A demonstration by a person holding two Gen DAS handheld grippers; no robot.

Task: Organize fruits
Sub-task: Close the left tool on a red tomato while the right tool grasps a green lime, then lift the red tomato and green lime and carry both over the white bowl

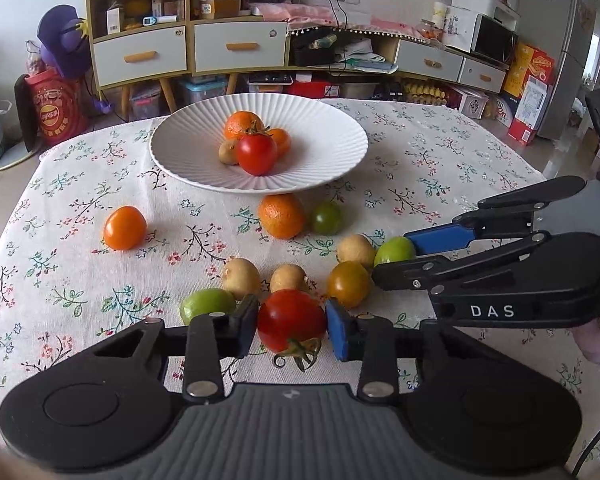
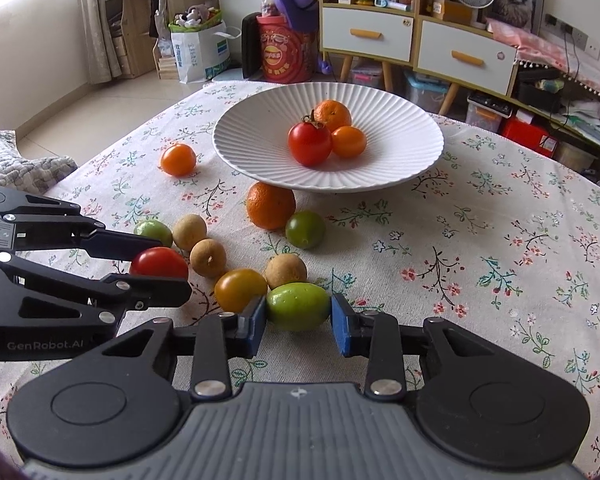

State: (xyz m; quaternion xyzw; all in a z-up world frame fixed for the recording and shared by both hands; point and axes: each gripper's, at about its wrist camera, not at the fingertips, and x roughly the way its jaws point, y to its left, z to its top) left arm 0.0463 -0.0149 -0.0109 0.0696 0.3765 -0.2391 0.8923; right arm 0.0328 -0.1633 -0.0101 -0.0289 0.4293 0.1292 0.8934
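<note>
- The left gripper (image 1: pixel 291 330) has its two pads set on either side of a round red tomato with a green stalk (image 1: pixel 291 320); the pads sit at the tomato's sides, touching or close to it, and whether they press it cannot be told. The tomato rests on the white cloth printed with small flowers (image 1: pixel 68 264).
- The right gripper (image 2: pixel 299 316) likewise brackets a smooth green oval fruit (image 2: pixel 298 306), blue pads (image 2: pixel 256 322) at both ends, lying on the same cloth; a firm squeeze cannot be confirmed.
- Just ahead of the left gripper's fingers: a second green oval fruit (image 1: pixel 207 305) to the left, two tan round fruits (image 1: pixel 241 278) straight ahead, and an amber-yellow tomato (image 1: pixel 348 283) to the right.
- A third tan round fruit (image 1: pixel 356 249) lies beyond the amber tomato, beside the right gripper's catch.
- Farther ahead, a dimpled orange mandarin (image 1: pixel 281 216) and a dark green round tomato (image 1: pixel 326 218) sit touching, at the near rim of the plate.
- Off to the left of the left gripper, well apart from the rest, a glossy orange tomato (image 1: pixel 124 227).
- Beyond all these, a white ribbed ceramic plate (image 1: pixel 188 148) holds another red tomato (image 1: pixel 256 154), two orange fruits behind it, and a brown fuzzy fruit (image 1: pixel 229 152) at its left.
</note>
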